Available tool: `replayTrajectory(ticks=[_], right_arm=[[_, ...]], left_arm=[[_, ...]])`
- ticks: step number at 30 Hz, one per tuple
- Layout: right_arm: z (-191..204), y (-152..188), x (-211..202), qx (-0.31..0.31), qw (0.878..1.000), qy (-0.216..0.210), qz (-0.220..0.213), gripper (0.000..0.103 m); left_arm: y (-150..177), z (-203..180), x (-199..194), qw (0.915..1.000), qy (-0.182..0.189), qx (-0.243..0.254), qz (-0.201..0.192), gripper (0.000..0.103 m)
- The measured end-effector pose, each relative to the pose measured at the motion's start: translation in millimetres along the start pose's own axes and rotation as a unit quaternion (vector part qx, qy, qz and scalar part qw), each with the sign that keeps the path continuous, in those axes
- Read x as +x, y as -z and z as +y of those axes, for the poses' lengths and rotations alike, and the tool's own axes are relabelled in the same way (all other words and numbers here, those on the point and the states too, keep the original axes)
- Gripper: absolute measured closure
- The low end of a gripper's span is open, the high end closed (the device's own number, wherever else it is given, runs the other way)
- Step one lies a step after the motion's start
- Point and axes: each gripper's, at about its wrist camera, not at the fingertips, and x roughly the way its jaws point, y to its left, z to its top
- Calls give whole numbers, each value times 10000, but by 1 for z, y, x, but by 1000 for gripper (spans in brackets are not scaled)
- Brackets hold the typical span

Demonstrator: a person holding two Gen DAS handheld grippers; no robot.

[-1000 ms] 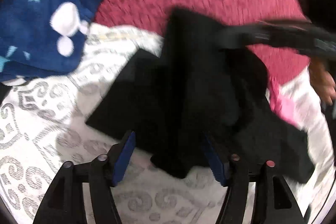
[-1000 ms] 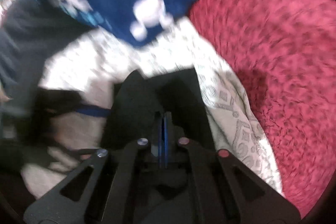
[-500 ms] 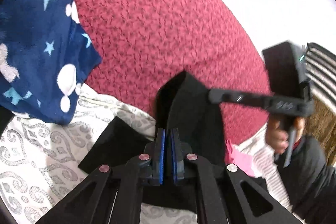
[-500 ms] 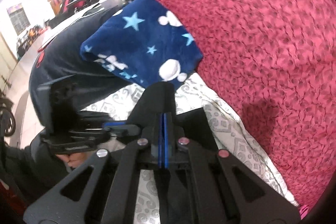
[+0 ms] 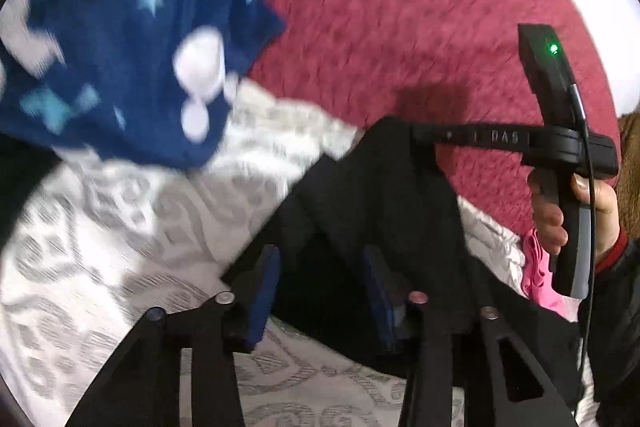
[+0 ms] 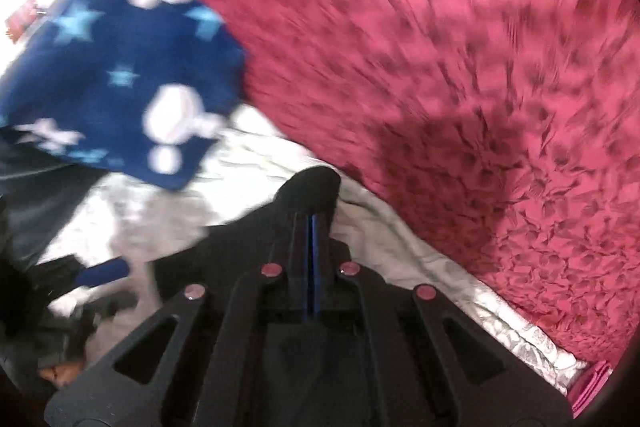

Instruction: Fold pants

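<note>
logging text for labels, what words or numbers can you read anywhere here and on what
"DAS", roughly: pale letters along the arm of the right tongs, seen in the left wrist view. The marks on either side of them are too blurred to read.
No print shows on the black pants or the blue star blanket.
The right wrist view shows no text.

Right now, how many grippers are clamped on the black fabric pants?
1. The right gripper is shut on the raised edge of the black fabric pants, near the red blanket. The left gripper is open, its blue-padded fingers either side of the pants' near edge.
</note>
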Motion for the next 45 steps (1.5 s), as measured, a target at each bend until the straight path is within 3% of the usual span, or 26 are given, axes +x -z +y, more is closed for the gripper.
replayTrajectory(ticks=[3,6,7,8,10,15,16,17,18,19,22,27,30,33,36,38,40,41,42,44,45], right_arm=[[-12,0,15,163,9998,-53,98,101],[-18,9,23,226,9995,-176,157,93],[-21,13,24,279,9993,-201,161,78],[-28,18,26,412,9987,-227,169,55],[-39,27,26,619,9974,-332,175,36],[-46,36,39,676,9948,-666,379,36],[-45,36,42,680,9946,-671,412,36],[-43,36,47,664,9945,-668,452,42],[-39,35,51,623,9950,-642,445,55],[-35,35,52,586,9953,-646,414,100],[-24,33,44,585,9958,-669,222,98],[0,26,-28,181,9953,-853,-422,98],[10,19,-65,42,9881,-1360,-720,98],[26,11,-69,-245,9820,-1694,-795,97],[39,6,-31,-426,9877,-1412,-525,88],[42,7,18,-478,9962,-729,19,66],[43,10,56,-538,9971,28,532,66],[42,15,70,-585,9950,362,731,66],[40,18,72,-585,9947,429,735,66],[33,26,61,-492,9964,351,594,66],[28,28,52,-412,9972,321,533,66]], left_arm=[[-1,9,14,9974,401,-549,242,58],[-10,22,24,9919,415,-1180,237,57],[-15,24,31,9907,371,-1276,290,57],[-18,23,36,9902,344,-1311,324,57],[-26,20,50,9900,262,-1339,348,57],[-26,4,56,9944,-82,-1043,109,58],[-26,4,55,9945,-91,-1045,65,62],[-25,5,54,9946,-133,-1032,6,84],[-24,8,54,9944,-65,-1054,-6,100],[-23,8,54,9938,69,-1108,4,100],[-26,-3,30,9960,164,-812,-327,100],[-19,-42,-62,9918,15,-239,-1253,100],[-12,-54,-120,9844,33,-261,-1740,100],[-17,-59,-128,9805,-246,-67,-1947,99],[-20,-49,-91,9834,-895,271,-1554,95],[-17,-29,-45,9818,-1577,333,-1006,93],[-15,-6,-4,9748,-2214,256,10,93],[-15,-1,2,9736,-2266,187,195,93],[-17,2,1,9759,-2168,112,207,93],[-21,-1,-12,9818,-1896,52,-122,90],[-21,-3,-17,9831,-1814,79,-254,83]])
